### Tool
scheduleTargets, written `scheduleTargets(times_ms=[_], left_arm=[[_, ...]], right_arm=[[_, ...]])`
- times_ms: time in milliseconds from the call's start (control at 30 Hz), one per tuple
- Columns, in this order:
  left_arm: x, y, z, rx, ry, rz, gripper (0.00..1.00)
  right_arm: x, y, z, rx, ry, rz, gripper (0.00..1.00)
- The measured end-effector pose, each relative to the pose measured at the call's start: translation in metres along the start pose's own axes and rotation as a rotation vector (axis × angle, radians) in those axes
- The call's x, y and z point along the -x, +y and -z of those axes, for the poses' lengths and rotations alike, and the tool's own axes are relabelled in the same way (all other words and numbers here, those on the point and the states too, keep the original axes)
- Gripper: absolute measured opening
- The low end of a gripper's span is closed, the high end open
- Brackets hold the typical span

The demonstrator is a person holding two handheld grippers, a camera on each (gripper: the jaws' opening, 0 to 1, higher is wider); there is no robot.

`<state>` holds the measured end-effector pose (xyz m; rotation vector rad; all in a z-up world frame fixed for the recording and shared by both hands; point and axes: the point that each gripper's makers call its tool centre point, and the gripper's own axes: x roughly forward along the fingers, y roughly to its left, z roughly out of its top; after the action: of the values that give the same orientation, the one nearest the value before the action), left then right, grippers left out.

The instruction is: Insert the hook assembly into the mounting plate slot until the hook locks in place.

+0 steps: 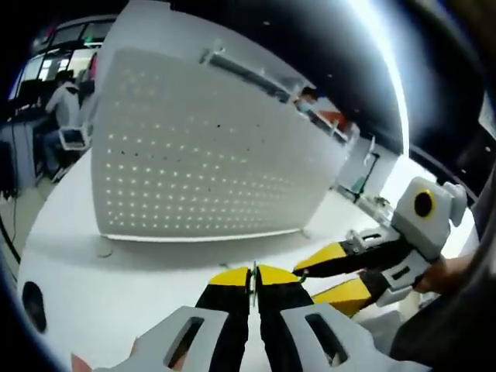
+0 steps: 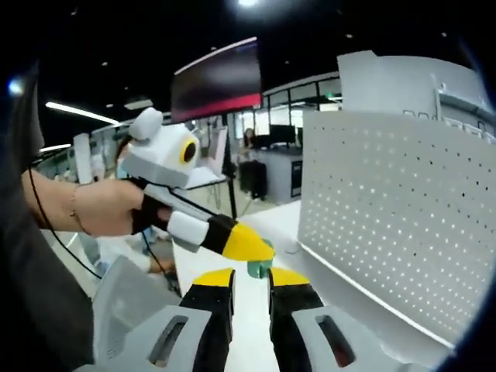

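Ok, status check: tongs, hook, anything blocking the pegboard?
Left tongs shut on thin metal piece, short of the pegboard. Right tongs open, small teal thing at their tips. Nothing between tongs and board.

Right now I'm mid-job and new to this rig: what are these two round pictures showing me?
There is no robot arm. A person holds a two-jaw gripper in each hand, and a fisheye camera rides on each one, looking along its yellow-tipped jaws. In the left gripper view, the left gripper rises from the bottom, shut on a thin metal part, probably the hook. In the right gripper view, the right gripper is open, and the person's hand brings the left gripper in from the left. A small teal piece sits at the tips; I cannot tell what holds it. A white perforated mounting plate stands upright on the white table.
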<state>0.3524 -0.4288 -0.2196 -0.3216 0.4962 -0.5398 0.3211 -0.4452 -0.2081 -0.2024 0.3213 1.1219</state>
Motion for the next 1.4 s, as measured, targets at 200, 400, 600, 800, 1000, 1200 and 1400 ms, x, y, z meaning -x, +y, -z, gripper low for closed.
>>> scheduleTargets(times_ms=[200, 400, 600, 800, 1000, 1200, 1400], left_arm=[[-0.002, -0.004, 0.002, 0.009, -0.002, 0.008, 0.02], [-0.002, -0.007, 0.005, 0.017, 0.0, 0.018, 0.02], [-0.002, -0.007, 0.003, 0.028, -0.011, 0.02, 0.02], [-0.004, -0.009, 0.001, 0.028, -0.014, 0.031, 0.02], [-0.004, -0.012, 0.002, 0.048, -0.02, 0.044, 0.02], [-0.004, -0.011, 0.002, 0.102, -0.041, 0.065, 0.02], [-0.004, -0.012, 0.0, 0.103, -0.042, 0.073, 0.02]], right_arm=[[-0.002, -0.004, 0.001, 0.007, 0.008, 0.014, 0.13], [-0.004, -0.004, 0.002, 0.014, 0.012, 0.011, 0.11], [-0.004, -0.005, 0.001, 0.026, 0.01, 0.022, 0.09], [-0.003, -0.009, -0.002, 0.041, 0.006, 0.039, 0.08], [-0.001, -0.011, -0.001, 0.048, 0.006, 0.053, 0.06], [-0.002, -0.011, 0.0, 0.047, -0.001, 0.05, 0.04], [-0.002, -0.009, -0.002, 0.016, -0.018, 0.024, 0.01]])
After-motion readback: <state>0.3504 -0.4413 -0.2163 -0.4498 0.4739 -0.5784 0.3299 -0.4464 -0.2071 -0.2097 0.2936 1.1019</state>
